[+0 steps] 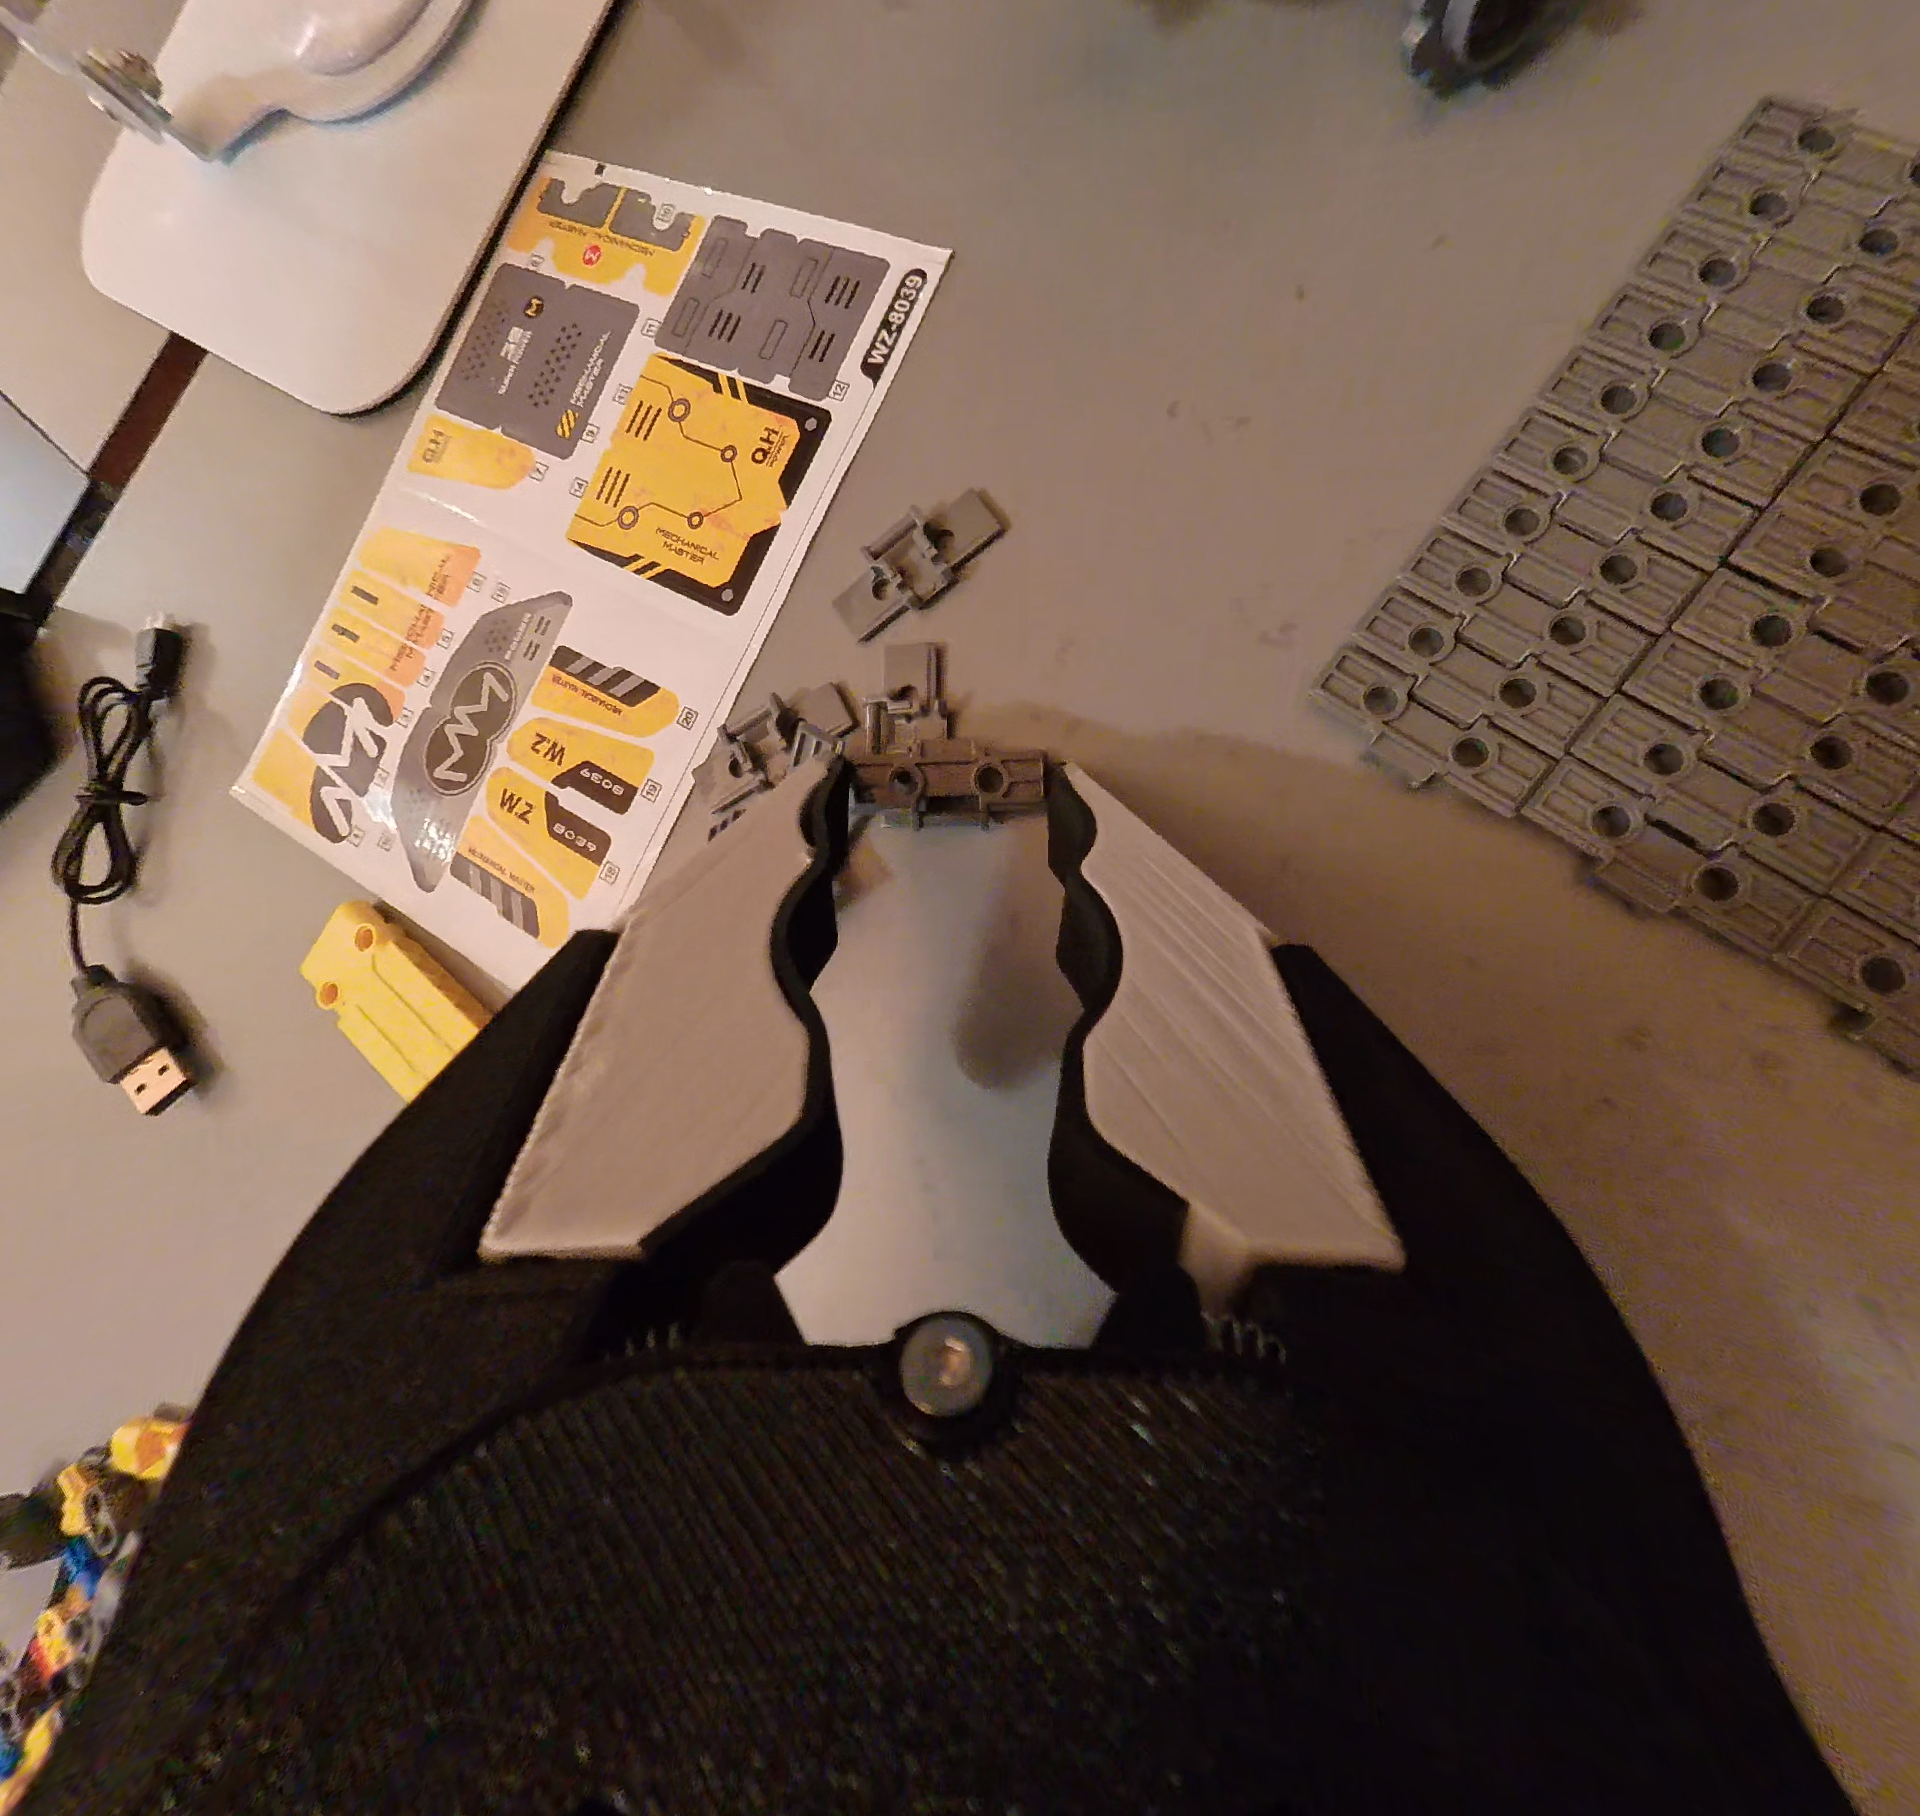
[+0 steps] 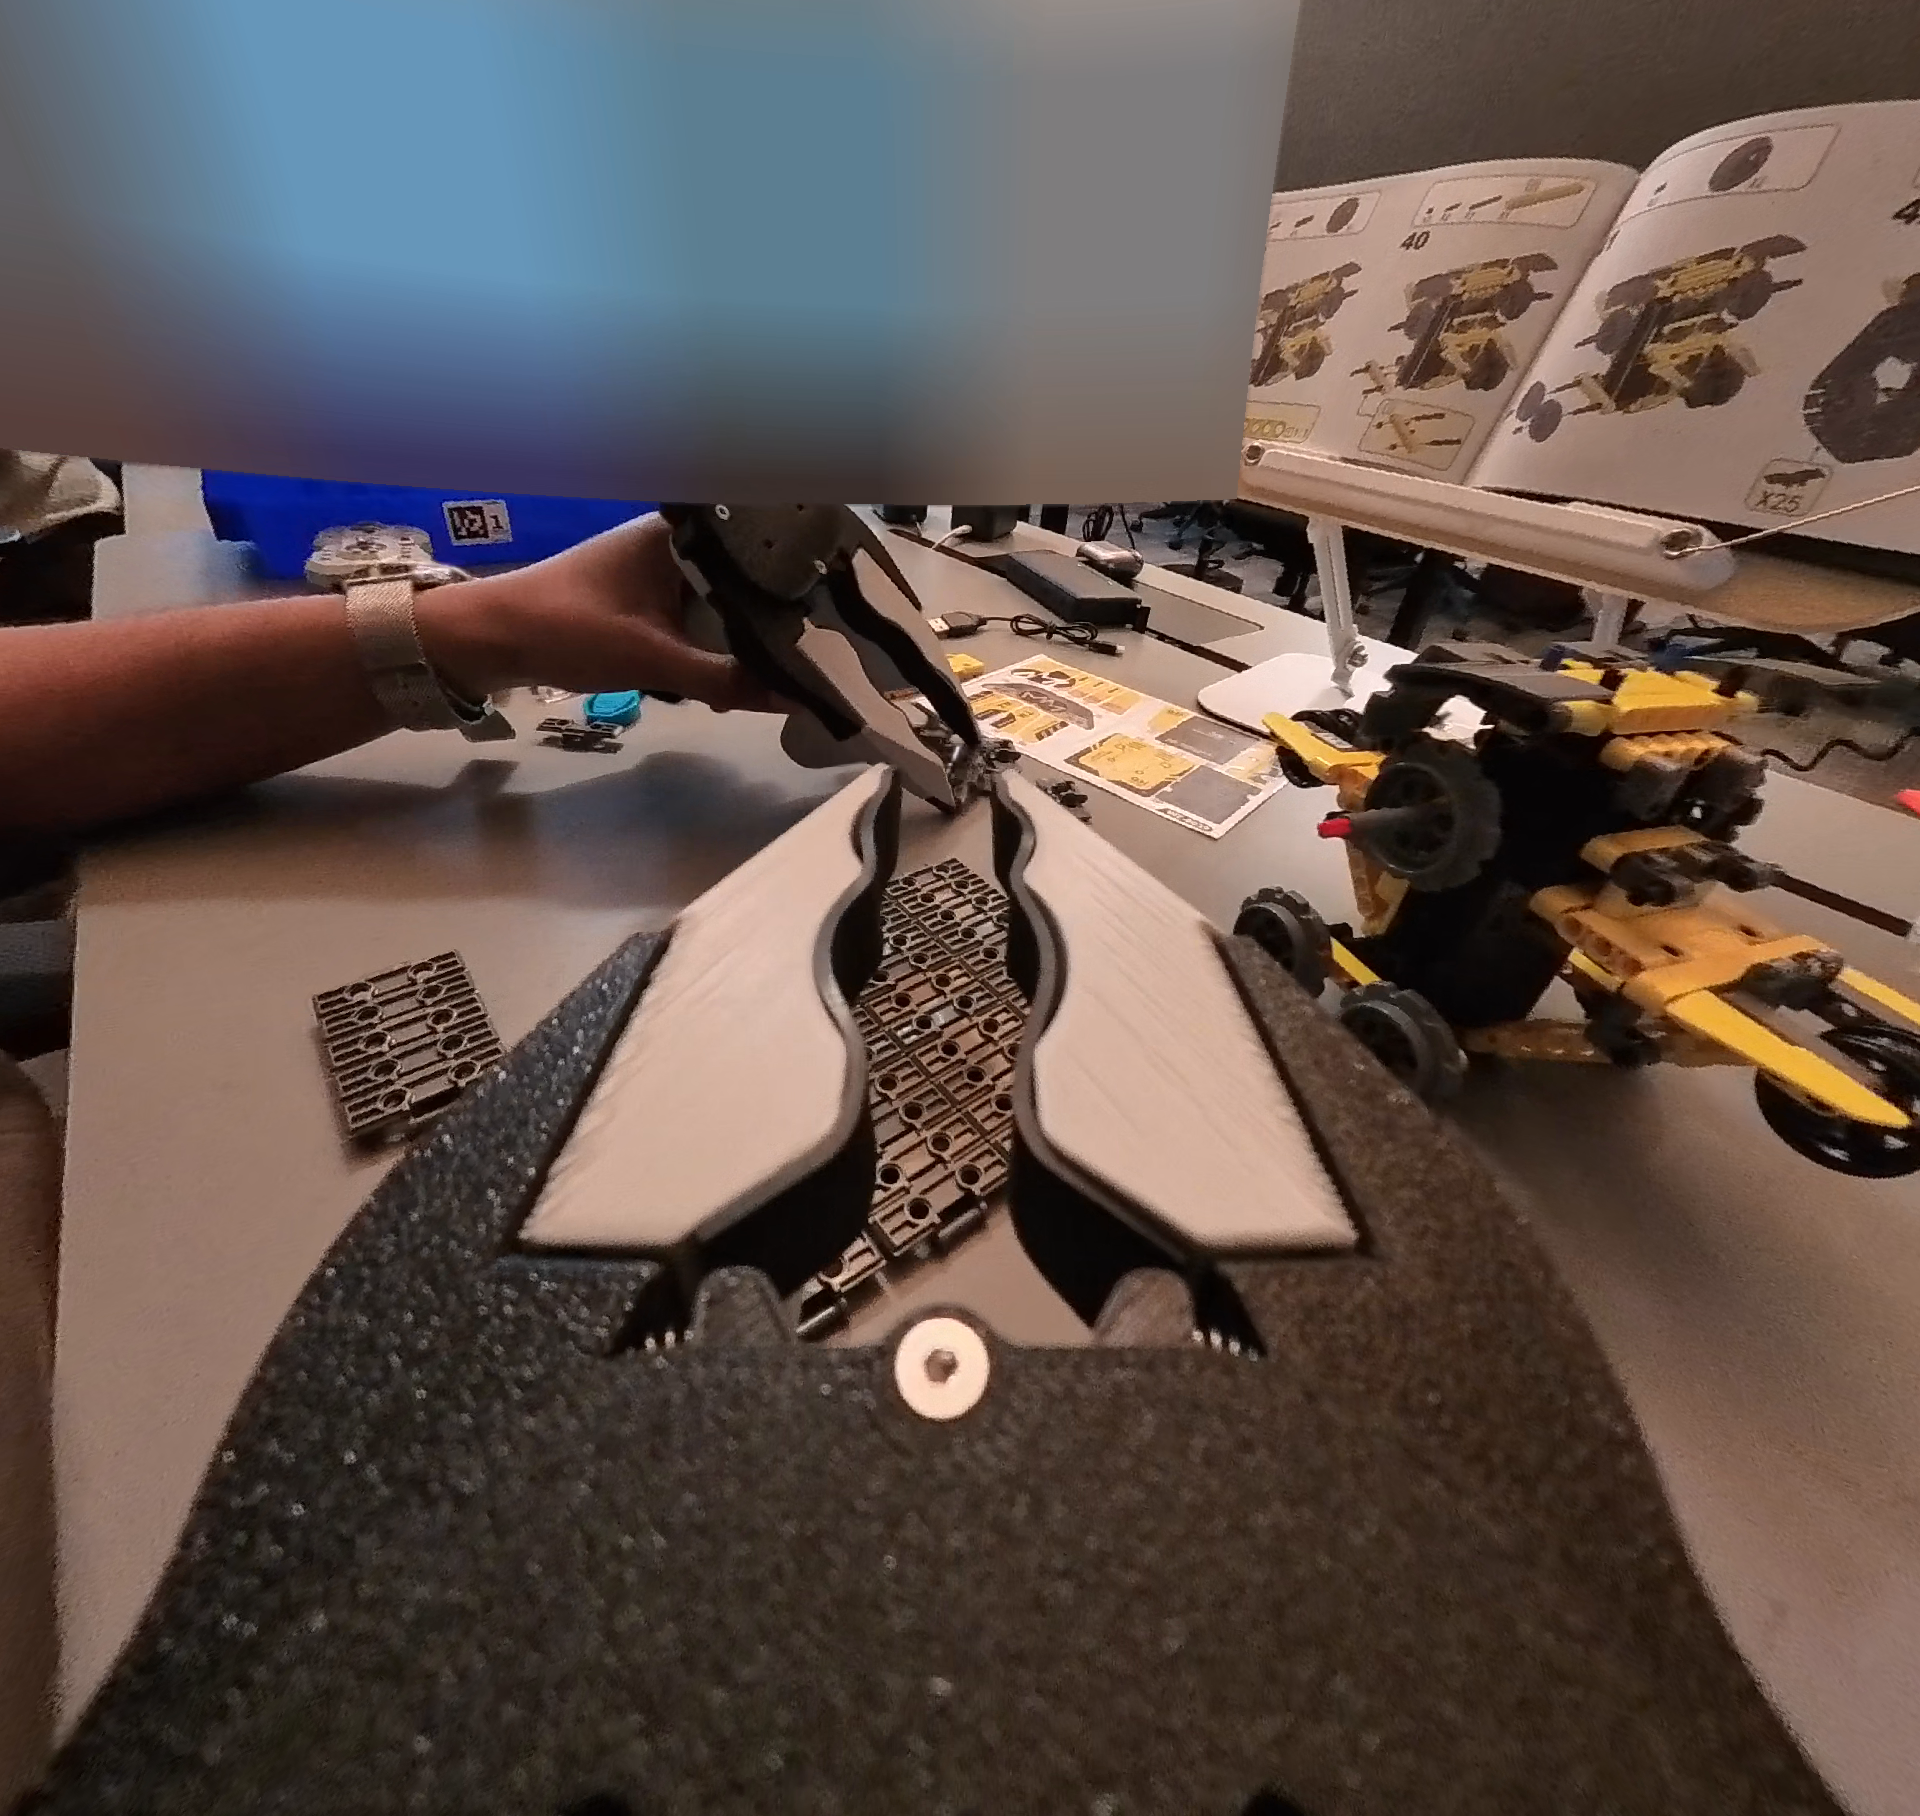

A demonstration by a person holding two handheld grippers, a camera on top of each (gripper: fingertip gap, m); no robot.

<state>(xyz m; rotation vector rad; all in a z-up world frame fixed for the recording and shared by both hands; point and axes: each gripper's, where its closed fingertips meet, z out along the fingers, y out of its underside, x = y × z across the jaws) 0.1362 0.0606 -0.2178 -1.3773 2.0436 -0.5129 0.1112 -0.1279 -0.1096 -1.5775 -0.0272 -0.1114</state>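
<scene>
L tongs (image 1: 951,779) grip grey track link (image 1: 951,777); printed sticker sheet (image 1: 582,540) beside.

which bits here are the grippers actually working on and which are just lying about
In hand:
- left gripper, jaws closed on a small grey plastic track link
- right gripper, tips close to that link, jaws apart
- loose grey links nearby

Lying about:
- yellow and grey sticker sheet
- black USB cable
- yellow ribbed brick
- yellow and black toy vehicle
- open instruction booklet
</scene>
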